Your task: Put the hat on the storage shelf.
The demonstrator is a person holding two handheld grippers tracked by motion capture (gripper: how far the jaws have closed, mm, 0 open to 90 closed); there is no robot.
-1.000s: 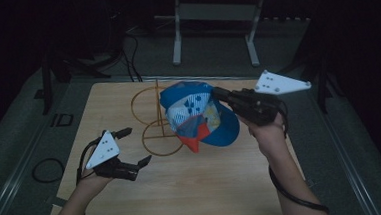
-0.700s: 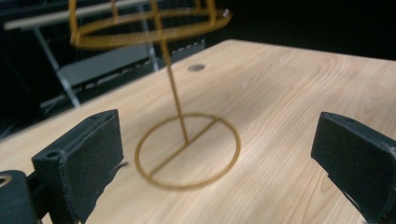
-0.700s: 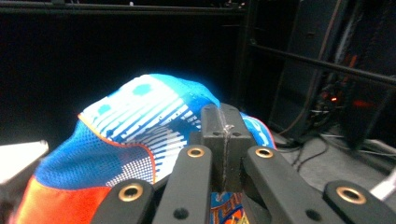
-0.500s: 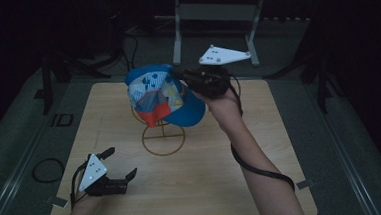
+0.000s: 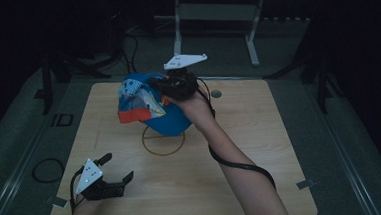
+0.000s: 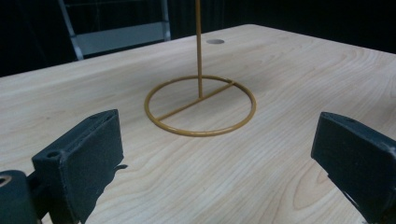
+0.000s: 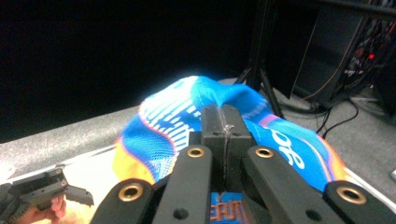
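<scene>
Right gripper (image 5: pixel 164 86) clamped tight on blue cap (image 5: pixel 148 107), cap held aloft over far-centre table (image 5: pixel 261 148), above gold wire stand (image 5: pixel 163 139). Left gripper (image 5: pixel 116 168) near-left, jaws wide, empty. You look mid-hang: next, line cap crown over stand's upright rod (image 6: pixel 199 46), lower gently, then release.
</scene>
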